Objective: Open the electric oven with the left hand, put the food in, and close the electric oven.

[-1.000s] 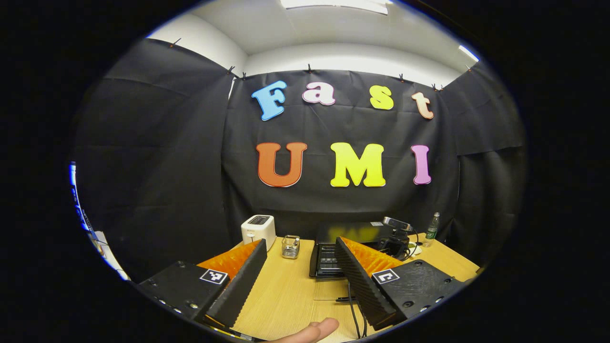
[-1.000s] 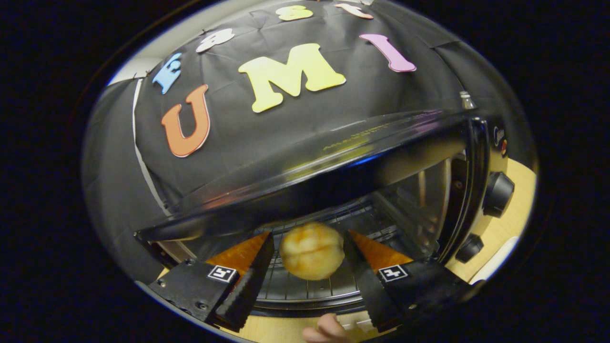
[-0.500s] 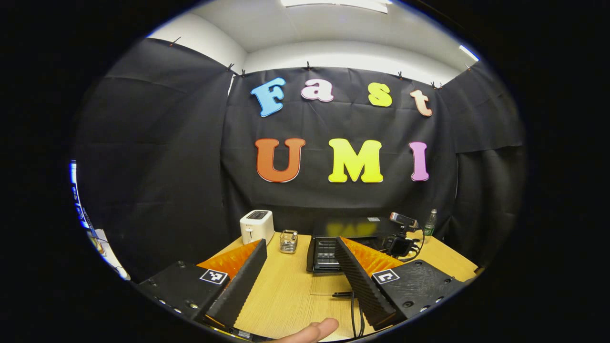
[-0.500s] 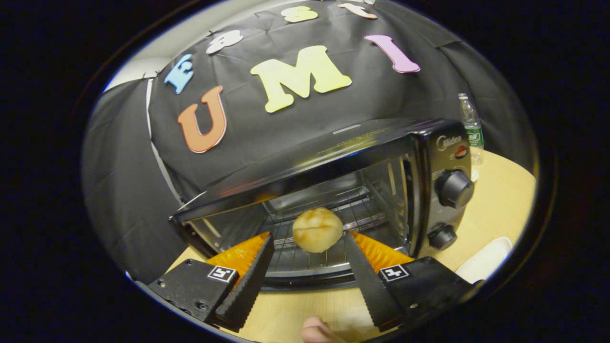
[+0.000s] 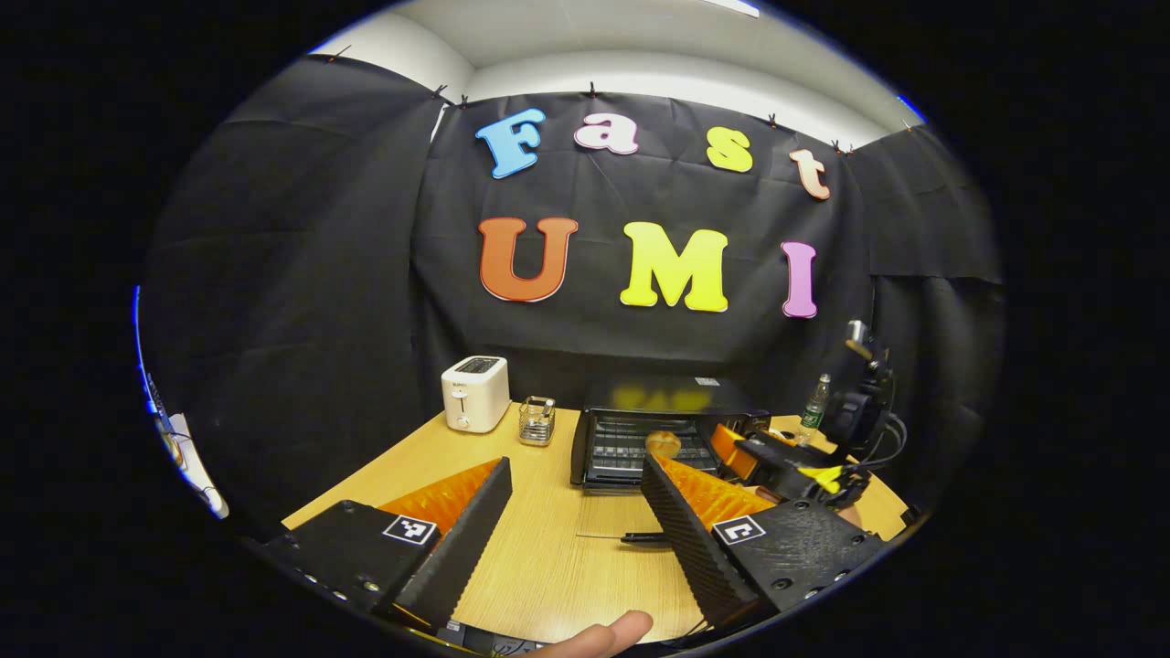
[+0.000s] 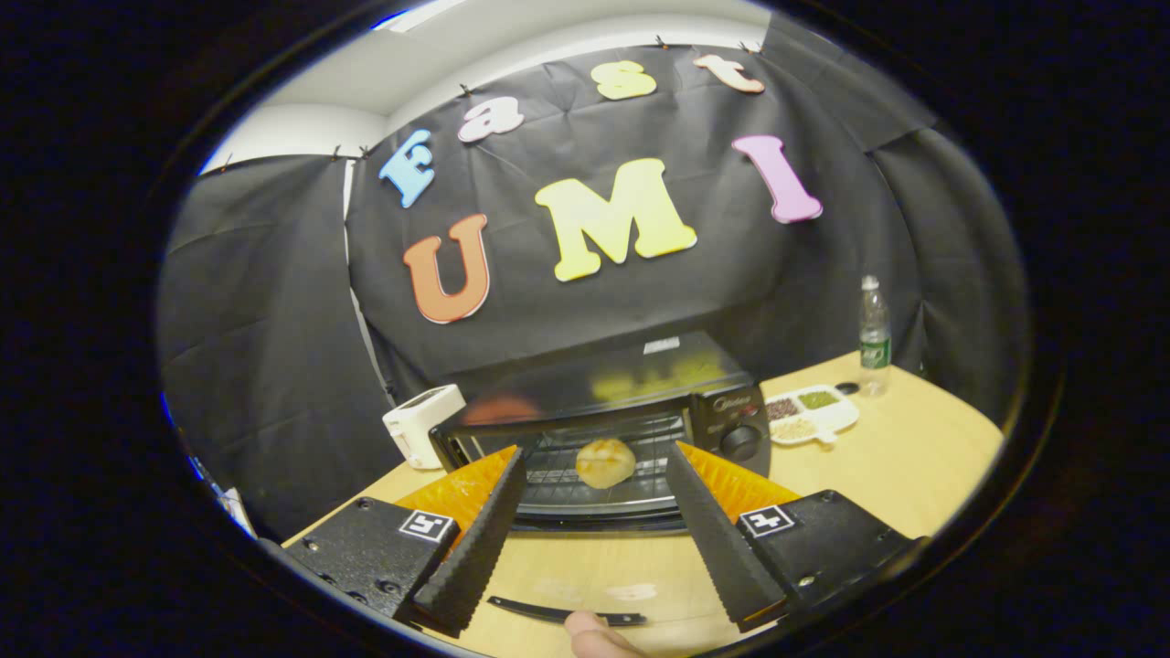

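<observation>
A black electric oven [image 6: 658, 379] stands on the wooden table with its glass door folded down toward me; the door's dark handle bar [image 6: 558, 611] lies low near the table. A round golden bun [image 6: 605, 461] rests on the wire rack inside. My right gripper [image 6: 594, 539] is open and empty, well in front of the oven mouth. In the left gripper view the oven [image 5: 658, 416] and the bun [image 5: 662, 444] are farther off. There my left gripper [image 5: 576, 530] is open over the table, and the right gripper [image 5: 777, 454] hovers just right of the oven.
A white toaster [image 5: 475, 393] and a small glass holder [image 5: 537, 419] stand left of the oven. A divided white tray of grains [image 6: 813, 413] and a plastic bottle [image 6: 874, 334] are to its right. A fingertip [image 5: 603, 632] shows at the bottom edge.
The right gripper has drawn back out of the oven, leaving the bun on the rack. The left gripper has pulled away, so the oven looks smaller and the right gripper has come into its view.
</observation>
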`<state>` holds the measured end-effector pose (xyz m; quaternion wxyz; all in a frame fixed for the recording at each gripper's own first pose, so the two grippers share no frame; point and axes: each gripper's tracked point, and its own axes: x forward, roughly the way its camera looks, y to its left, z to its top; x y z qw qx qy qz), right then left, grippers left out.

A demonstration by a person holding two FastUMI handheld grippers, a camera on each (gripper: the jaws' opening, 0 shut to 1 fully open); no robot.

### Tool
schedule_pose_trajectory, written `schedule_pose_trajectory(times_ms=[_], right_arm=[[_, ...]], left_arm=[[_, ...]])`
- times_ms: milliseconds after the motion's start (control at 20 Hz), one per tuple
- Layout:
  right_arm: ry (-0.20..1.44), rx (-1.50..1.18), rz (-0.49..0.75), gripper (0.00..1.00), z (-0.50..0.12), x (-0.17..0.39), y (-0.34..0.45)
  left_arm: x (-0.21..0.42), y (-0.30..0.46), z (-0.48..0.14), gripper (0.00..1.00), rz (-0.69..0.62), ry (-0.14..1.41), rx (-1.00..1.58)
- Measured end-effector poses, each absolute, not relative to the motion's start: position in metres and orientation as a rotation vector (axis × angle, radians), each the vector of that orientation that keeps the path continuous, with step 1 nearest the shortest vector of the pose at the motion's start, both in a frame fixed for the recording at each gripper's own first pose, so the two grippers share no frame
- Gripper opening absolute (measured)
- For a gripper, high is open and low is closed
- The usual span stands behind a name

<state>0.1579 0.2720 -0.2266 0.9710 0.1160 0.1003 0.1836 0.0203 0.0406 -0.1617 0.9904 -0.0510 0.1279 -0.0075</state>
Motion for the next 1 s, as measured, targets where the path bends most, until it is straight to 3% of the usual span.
schedule_pose_trajectory(times_ms=[600,1000], right_arm=[[0.101,0.103,0.097,0.99,-0.132,0.087,0.1],[0.039,0.042,0.06,0.99,-0.08,0.059,0.046]], left_arm=[[0.061,-0.053,-0.274,0.94,-0.212,0.488,-0.118],[0.07,-0.104,-0.356,0.94,-0.269,0.684,-0.071]])
